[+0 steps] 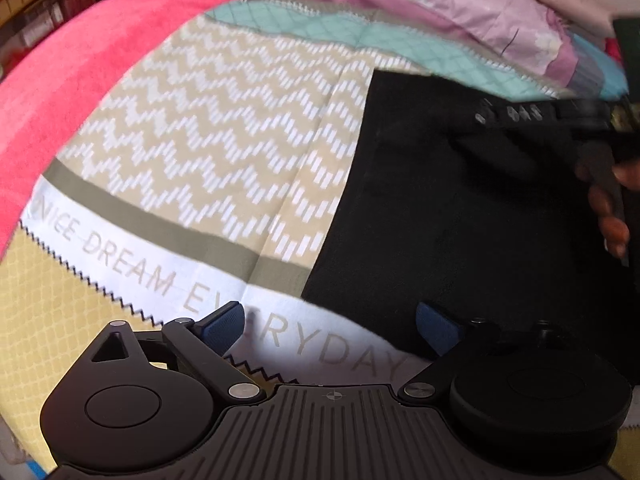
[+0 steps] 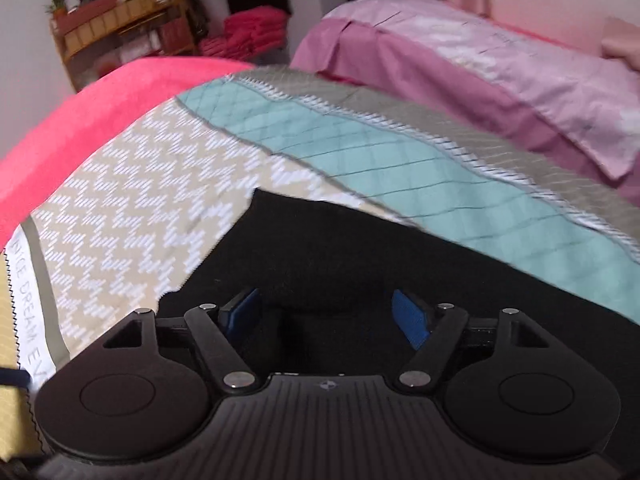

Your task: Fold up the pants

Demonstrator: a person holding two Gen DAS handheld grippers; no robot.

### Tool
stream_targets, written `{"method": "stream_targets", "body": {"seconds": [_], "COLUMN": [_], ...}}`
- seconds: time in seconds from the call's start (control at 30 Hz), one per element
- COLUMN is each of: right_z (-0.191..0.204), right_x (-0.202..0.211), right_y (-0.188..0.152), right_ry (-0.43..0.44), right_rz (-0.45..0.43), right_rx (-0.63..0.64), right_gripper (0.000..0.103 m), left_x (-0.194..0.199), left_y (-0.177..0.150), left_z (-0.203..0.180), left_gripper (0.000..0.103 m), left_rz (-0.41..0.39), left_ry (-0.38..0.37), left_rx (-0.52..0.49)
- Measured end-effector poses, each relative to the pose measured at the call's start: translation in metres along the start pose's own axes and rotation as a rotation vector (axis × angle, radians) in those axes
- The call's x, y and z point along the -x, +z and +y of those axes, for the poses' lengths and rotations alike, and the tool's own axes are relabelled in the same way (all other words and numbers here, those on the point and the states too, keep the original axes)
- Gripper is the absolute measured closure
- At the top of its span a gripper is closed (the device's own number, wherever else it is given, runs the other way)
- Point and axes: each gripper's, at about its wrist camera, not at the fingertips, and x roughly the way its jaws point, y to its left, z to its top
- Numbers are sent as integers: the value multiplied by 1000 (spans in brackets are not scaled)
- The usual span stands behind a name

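We hold both grippers, left (image 1: 332, 330) and right (image 2: 326, 316), spread over one black pants (image 1: 460, 208), bedspread (image 1: 224, 152) bare leftward.

The pants (image 1: 460, 208) are plain black. The bedspread (image 1: 224, 148) beneath is patchwork: beige with white zigzags, a teal diamond-quilted band, an olive stripe, a white strip with grey lettering, and yellow lattice. A blanket (image 1: 80, 64) is bright pink. The pillow (image 2: 520, 64) is pale pink over mauve. Each tool's pads (image 2: 408, 318) are blue.
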Motion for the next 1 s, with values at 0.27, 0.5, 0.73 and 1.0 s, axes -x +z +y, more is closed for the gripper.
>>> {"method": "stream_targets", "body": {"seconds": [0.27, 0.5, 0.73, 1.0], "right_z": [-48, -125, -209, -293], "right_x": [-27, 78, 78, 171], "right_y": [-31, -54, -116, -147], "right_ry": [-160, -199, -349, -479], "right_rz": [80, -85, 42, -202], "right_rx": [-35, -218, -238, -386], "right_gripper": [2, 11, 15, 12], "left_x": [-1, -24, -96, -139], "left_y": [33, 71, 121, 116], "left_z": [-36, -91, -156, -186], "left_gripper": [0, 0, 0, 0], "left_rz": [-48, -55, 9, 19], "left_ry": [5, -84, -142, -48], "left_rx": [-79, -130, -116, -255]}}
